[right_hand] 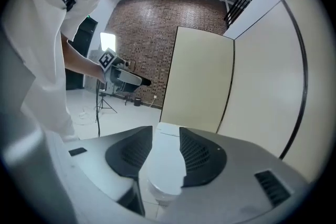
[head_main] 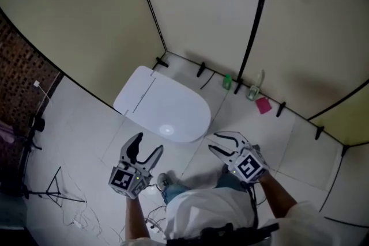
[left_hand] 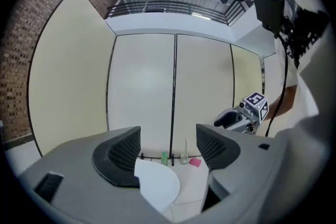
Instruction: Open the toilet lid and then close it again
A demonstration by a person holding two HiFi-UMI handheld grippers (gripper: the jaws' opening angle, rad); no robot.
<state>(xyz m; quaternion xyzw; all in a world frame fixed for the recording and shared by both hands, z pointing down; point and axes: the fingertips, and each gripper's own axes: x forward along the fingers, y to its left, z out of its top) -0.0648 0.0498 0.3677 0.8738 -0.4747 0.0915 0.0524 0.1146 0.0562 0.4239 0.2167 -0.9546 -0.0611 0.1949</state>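
Grey jaws nearest me: the left gripper (head_main: 148, 144) stands wide and empty, the right gripper (head_main: 211, 143) narrow, gripping nothing. Just beyond, the toilet lid (head_main: 164, 108) lies shut, at 1 o'clock from the left gripper and 10 o'clock from the right. Its long axis runs 5 to 11 o'clock, rounded front pointing at 5, hinge end far. I judge the right gripper slightly nearer that front edge.
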